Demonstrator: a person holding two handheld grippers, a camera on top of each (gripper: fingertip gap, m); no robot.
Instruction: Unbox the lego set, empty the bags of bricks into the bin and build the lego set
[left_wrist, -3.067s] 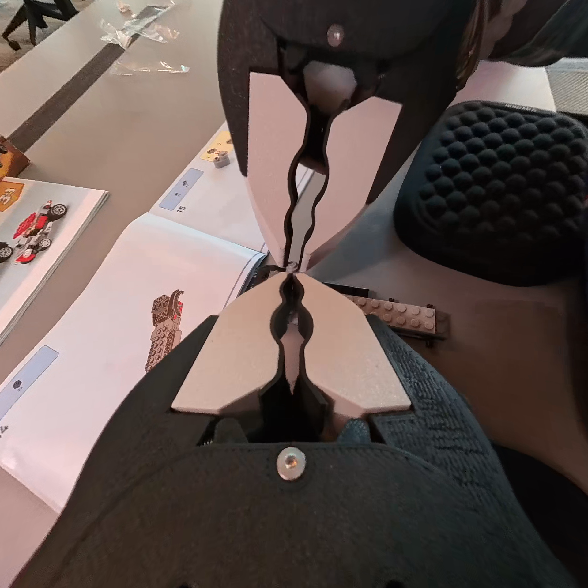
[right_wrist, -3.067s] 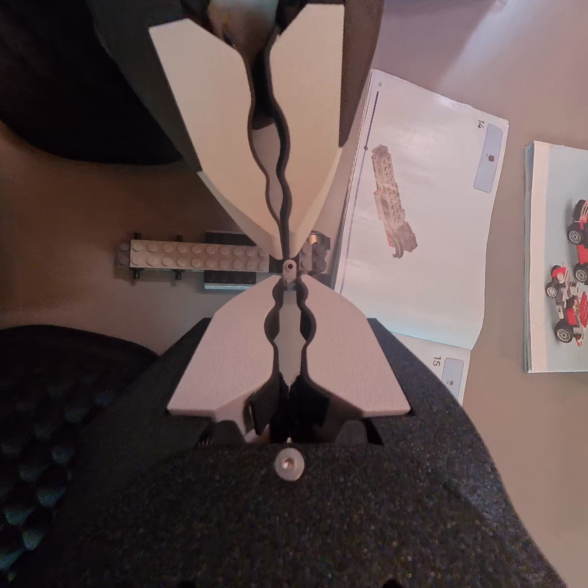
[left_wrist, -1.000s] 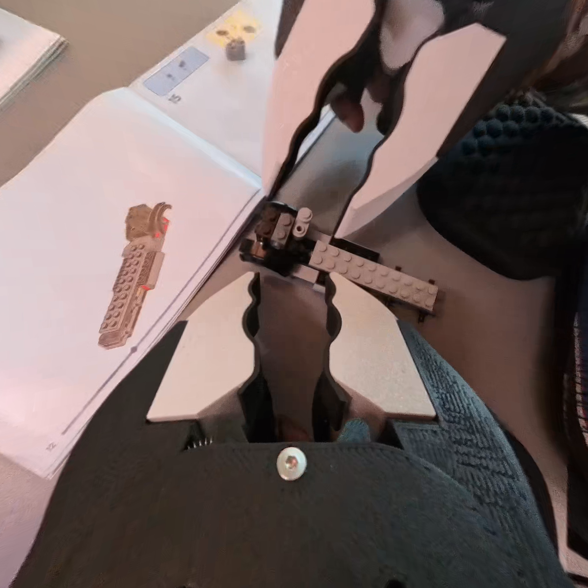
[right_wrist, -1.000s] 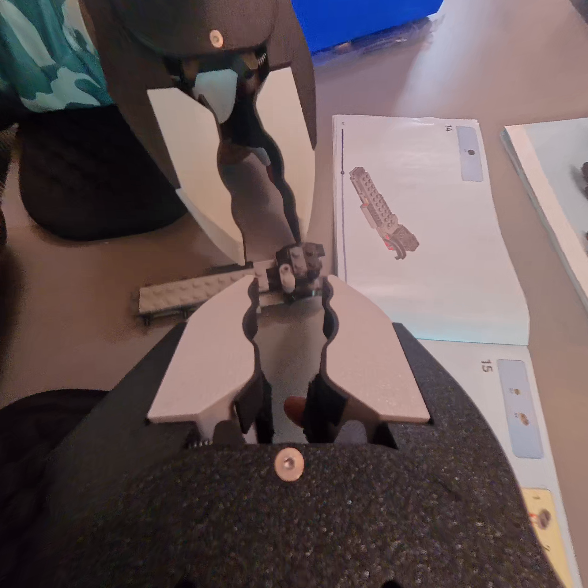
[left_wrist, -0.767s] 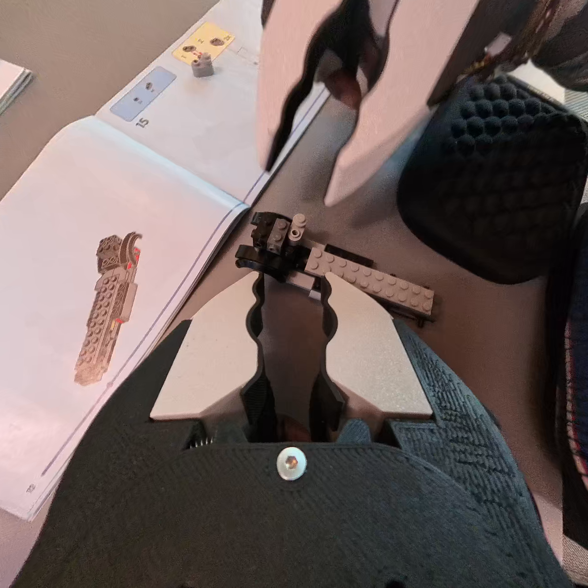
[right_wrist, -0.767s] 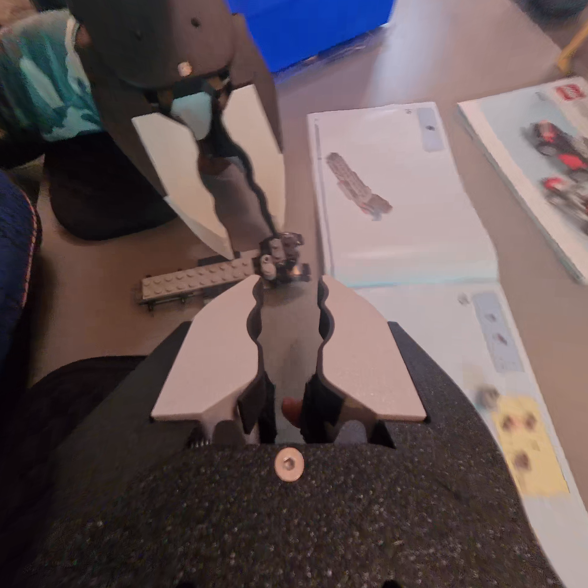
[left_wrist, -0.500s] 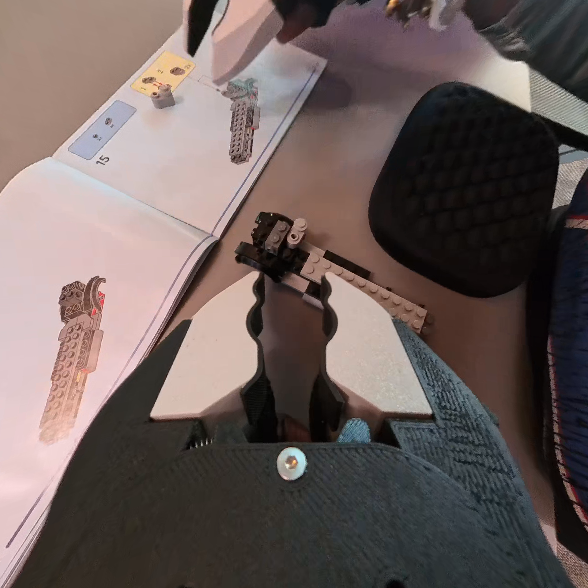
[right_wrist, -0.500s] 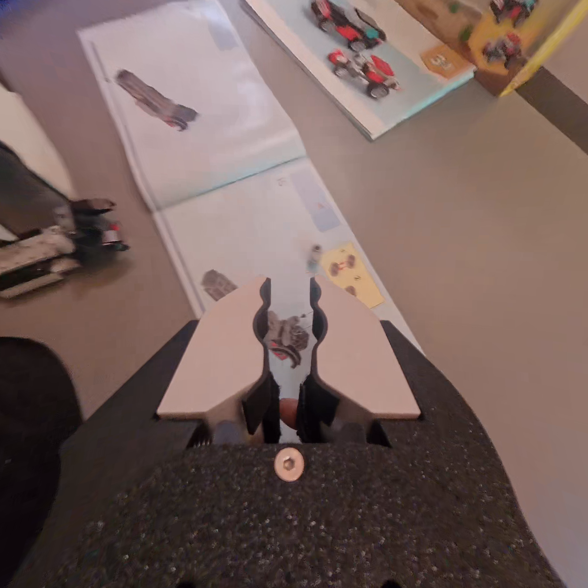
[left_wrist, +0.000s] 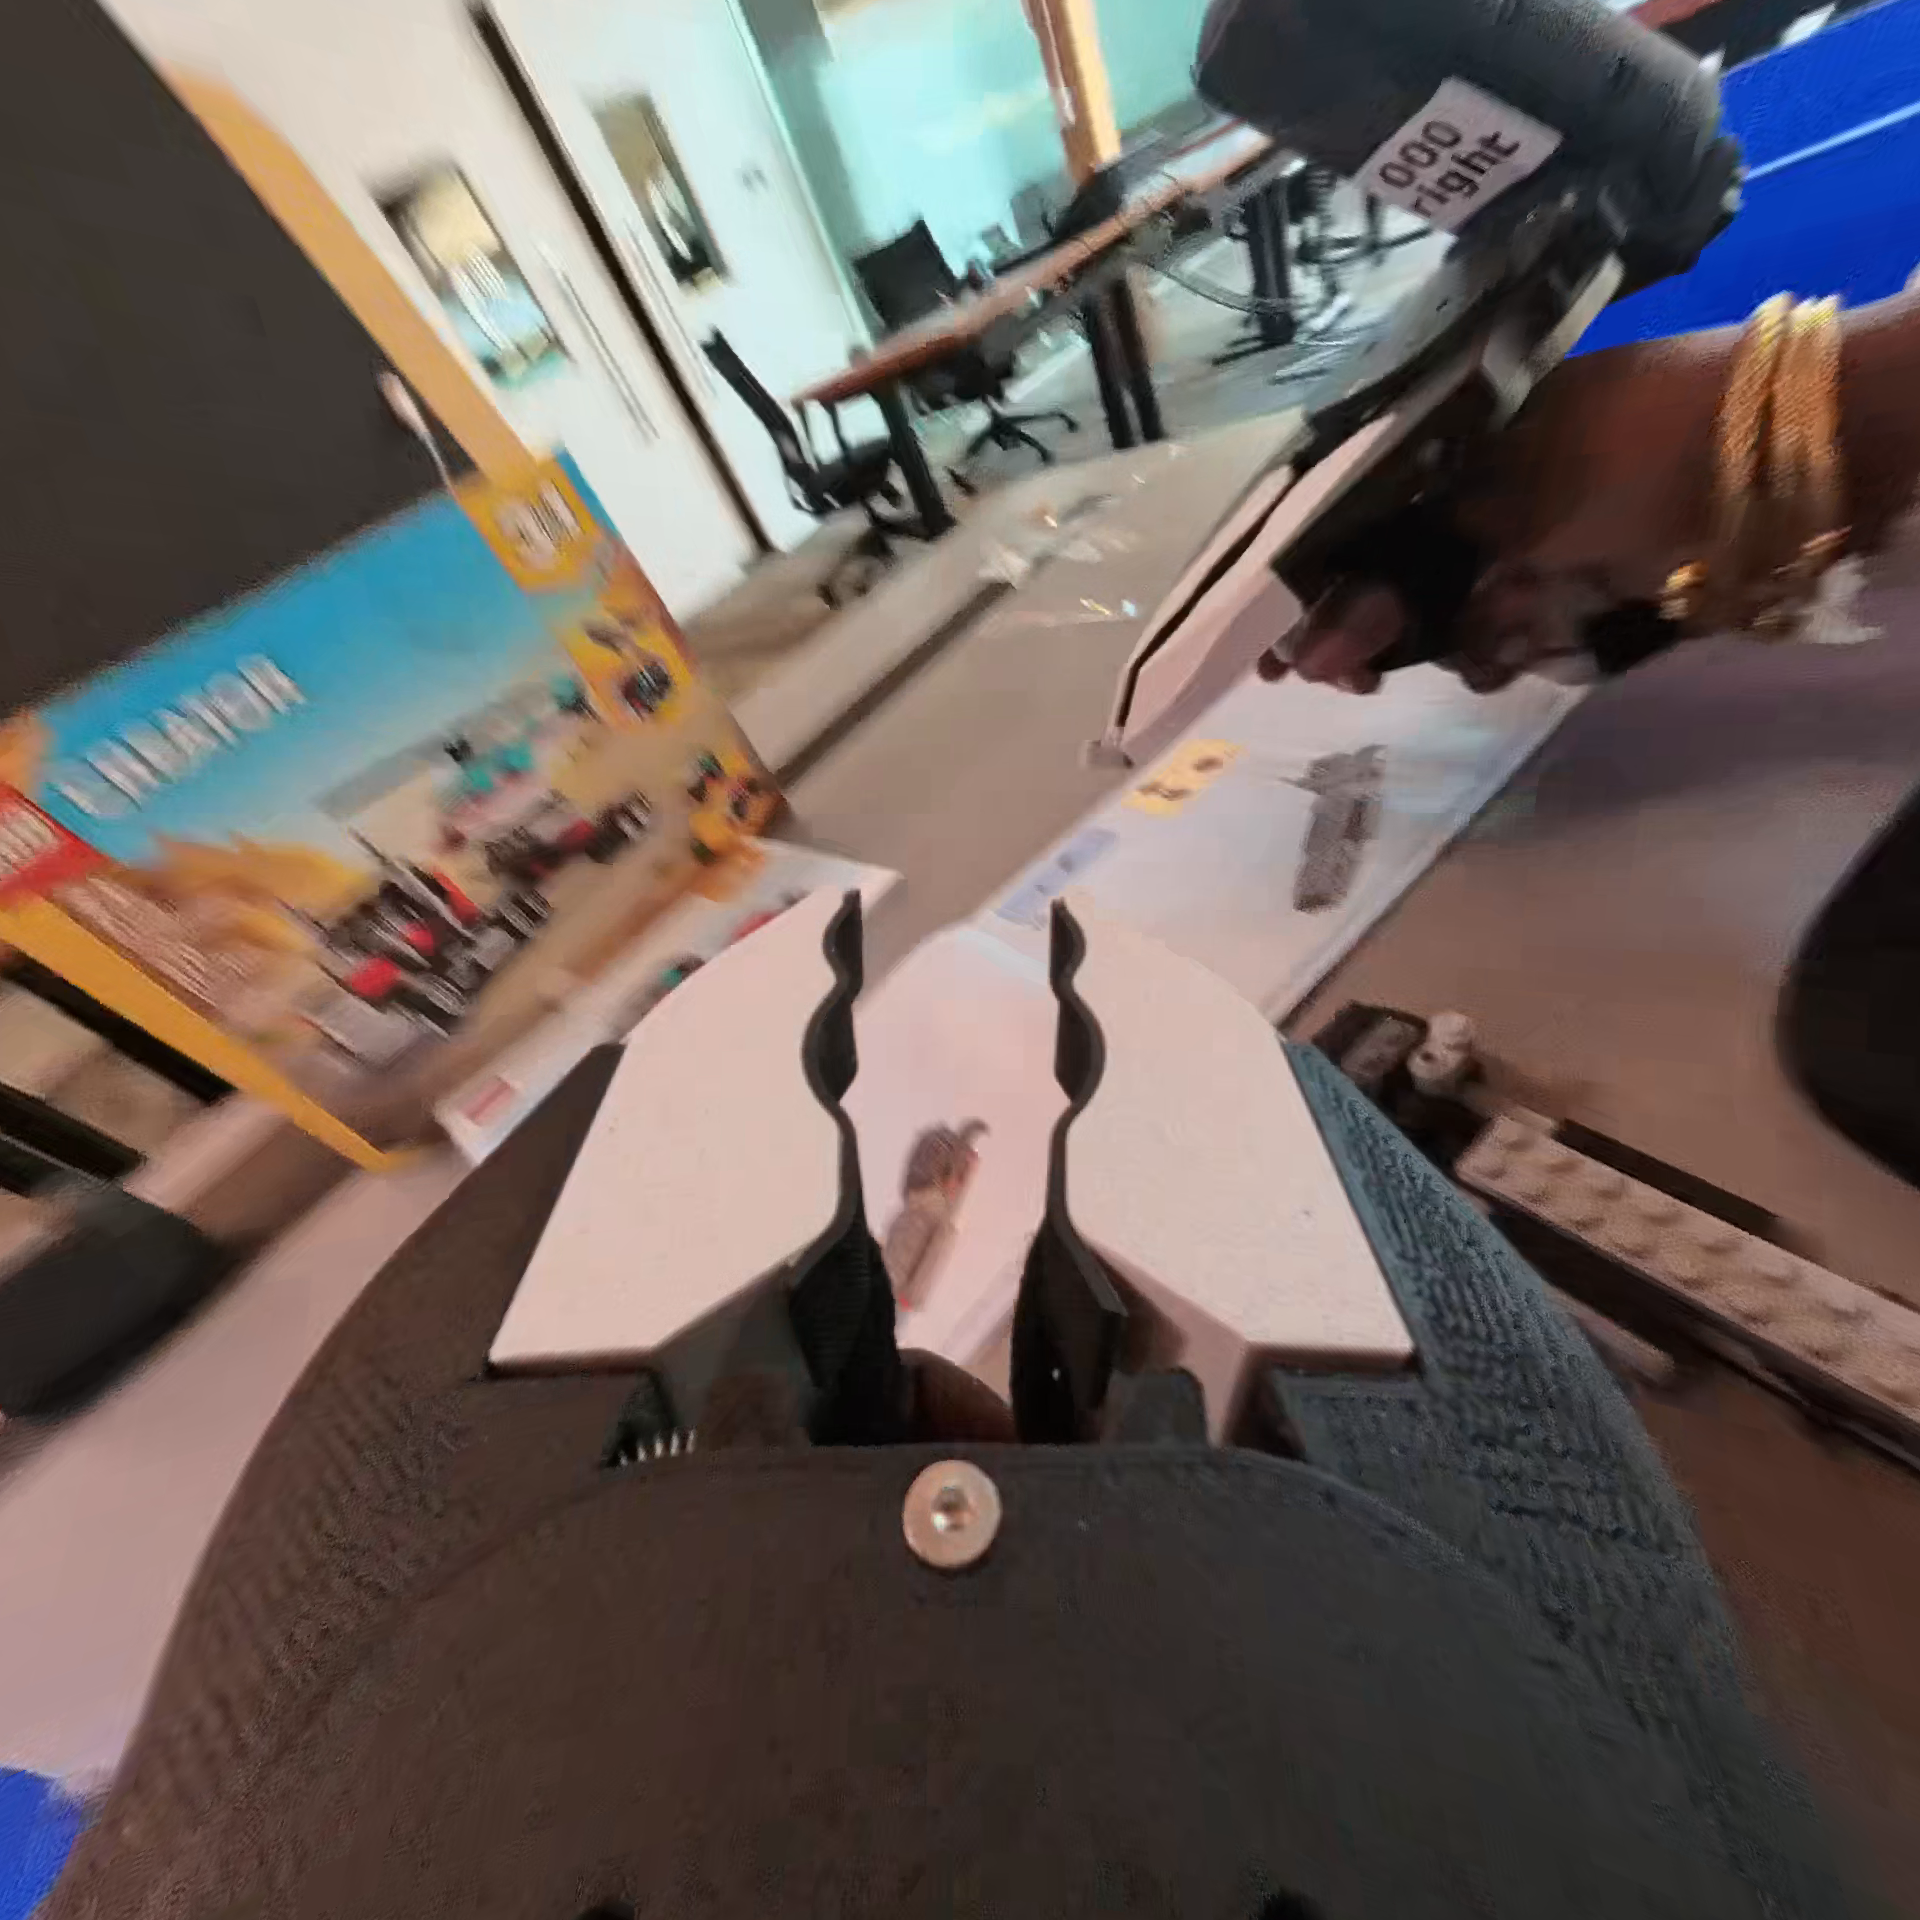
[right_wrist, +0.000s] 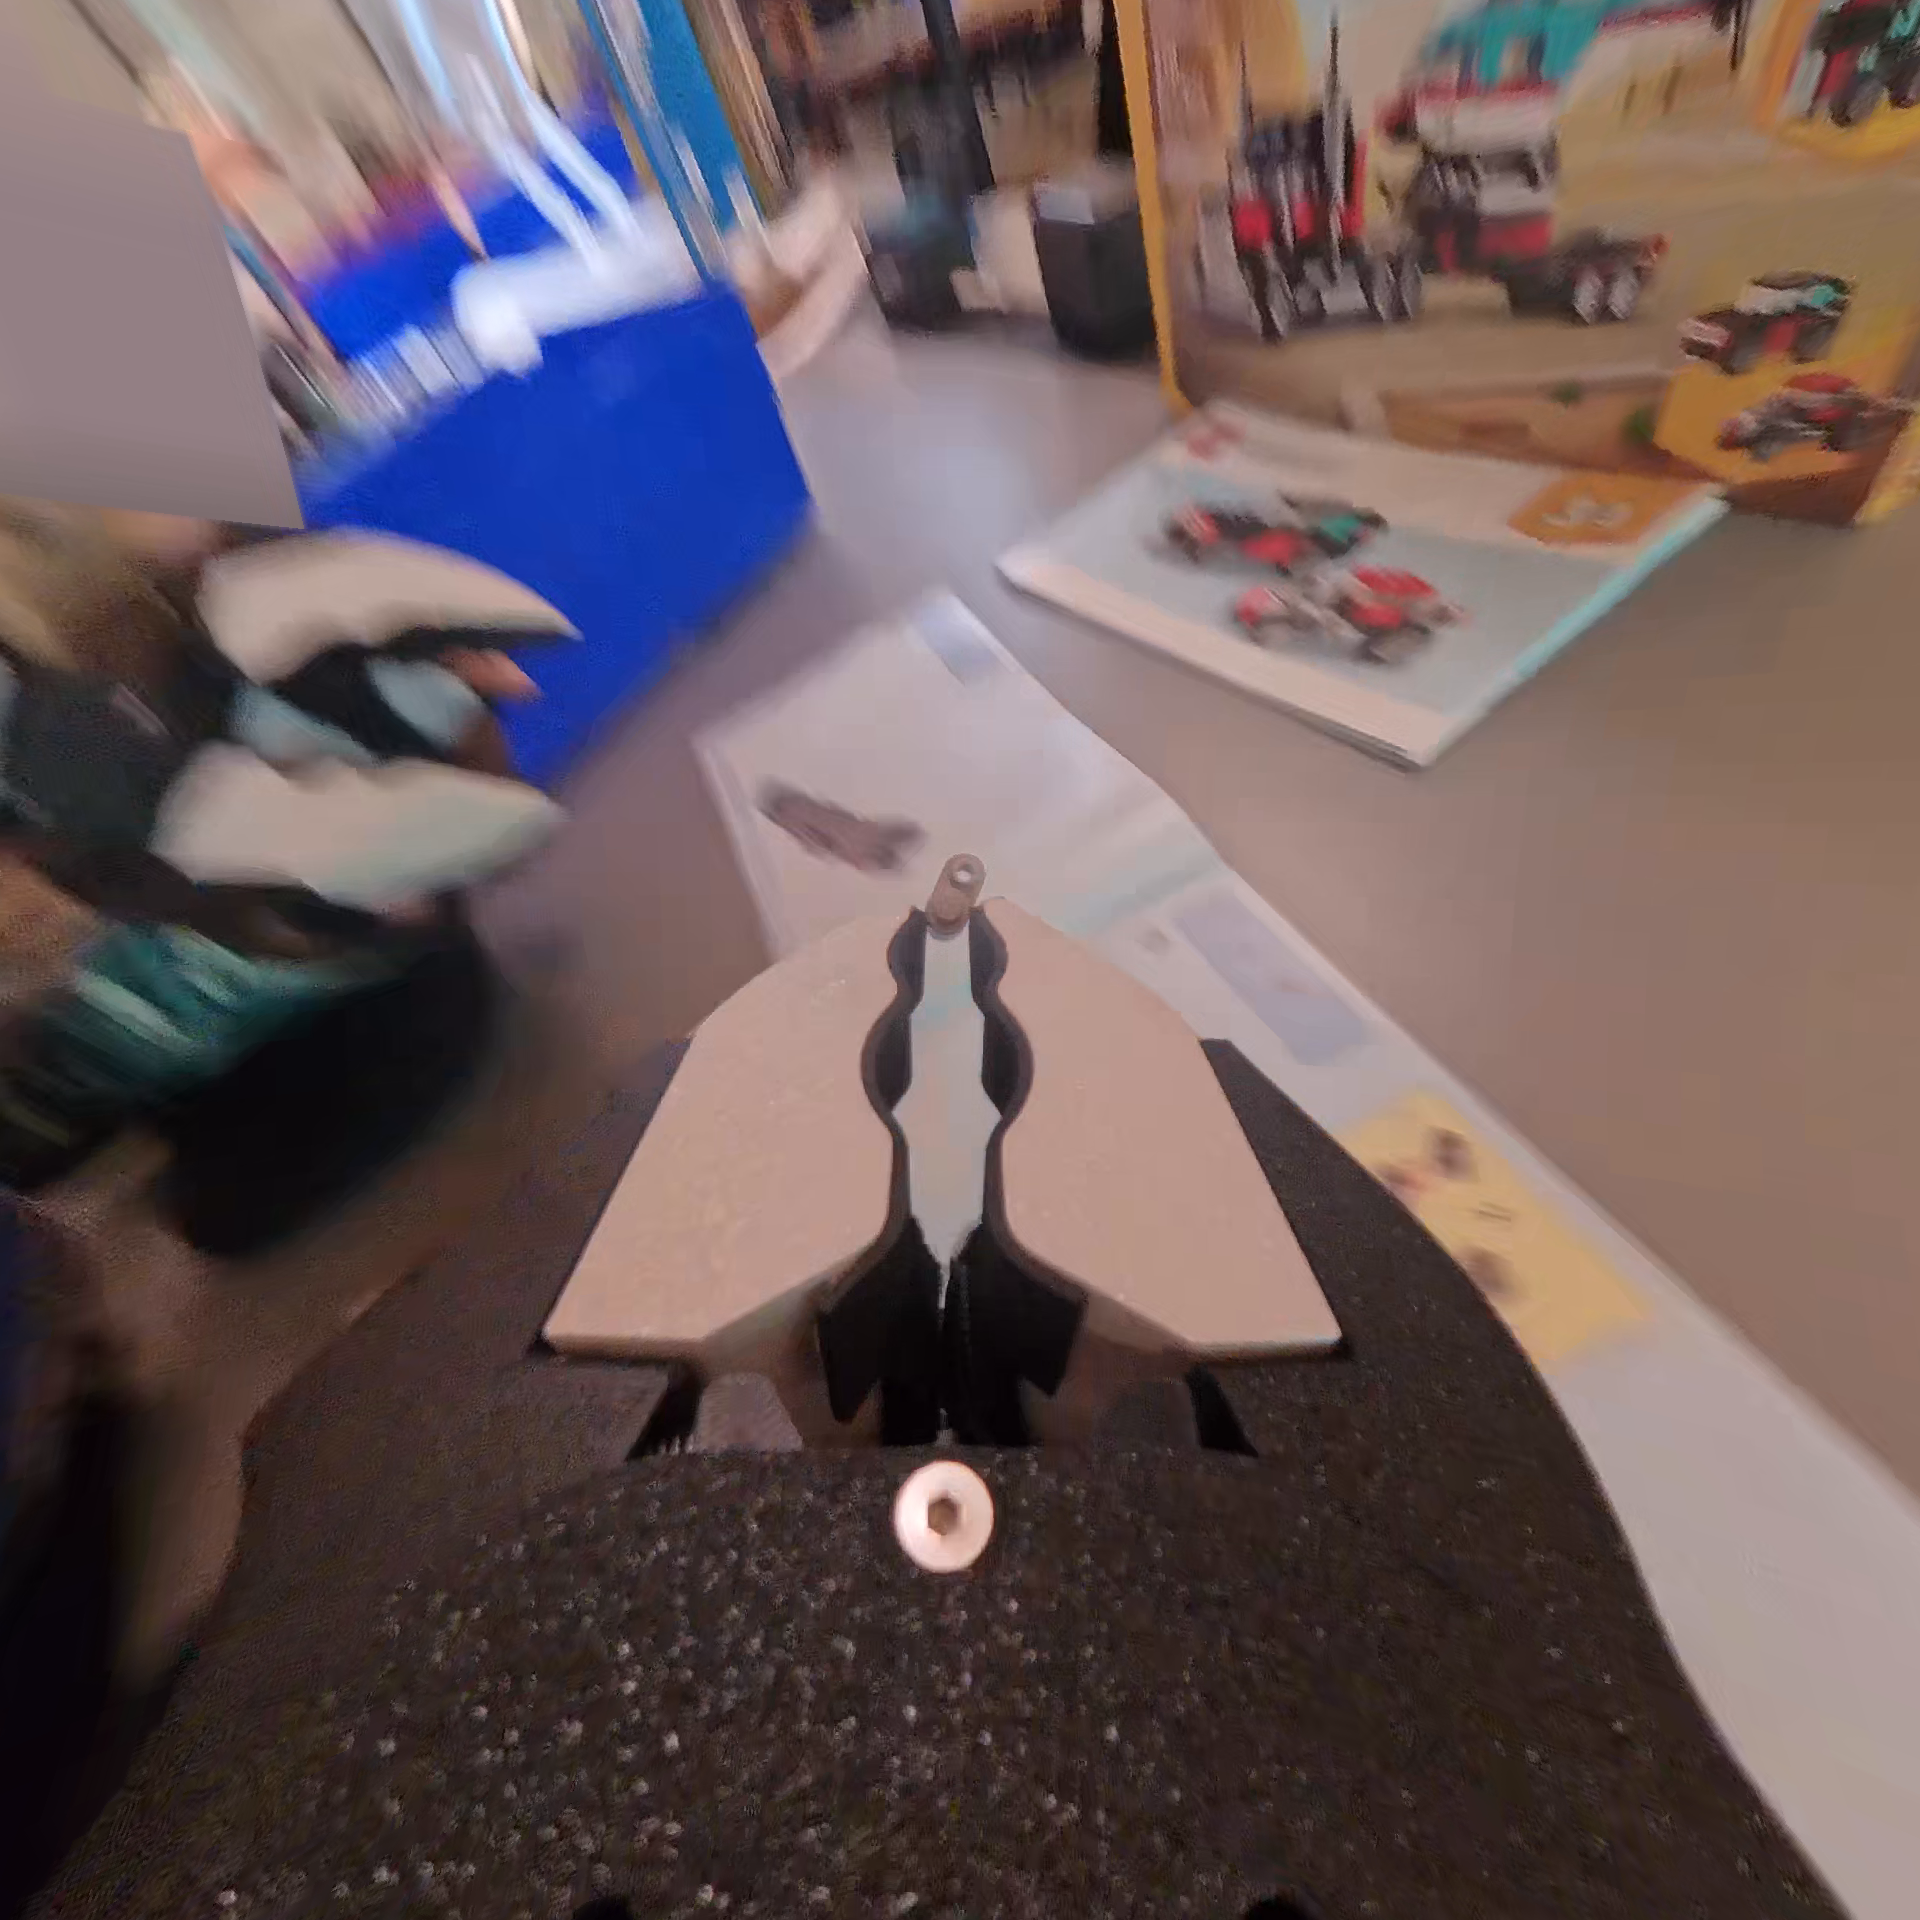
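My left gripper (left_wrist: 954, 925) is open and empty, raised over the open instruction booklet (left_wrist: 1299, 831). The partly built lego model (left_wrist: 1558, 1195), a long grey plate with black and grey parts at one end, lies on the table to its right, apart from it. My right gripper (right_wrist: 951, 925) is shut on a small grey round brick (right_wrist: 958, 888) at its fingertips, held above the open instruction booklet (right_wrist: 935, 748). The right gripper also shows in the left wrist view (left_wrist: 1143, 717), held by a hand. The left gripper shows blurred in the right wrist view (right_wrist: 364, 727).
The blue bin (right_wrist: 582, 499) stands behind the booklet. The lego box (left_wrist: 364, 831) stands upright at the table's far side, also in the right wrist view (right_wrist: 1507, 208). A second booklet (right_wrist: 1351, 582) lies in front of it. A dark padded cushion (left_wrist: 1860, 997) sits at the right.
My right gripper left the model, moved over the booklet, closed on the small grey brick that lay on the page and lifted it. My left gripper drew back from the model and tilted up.
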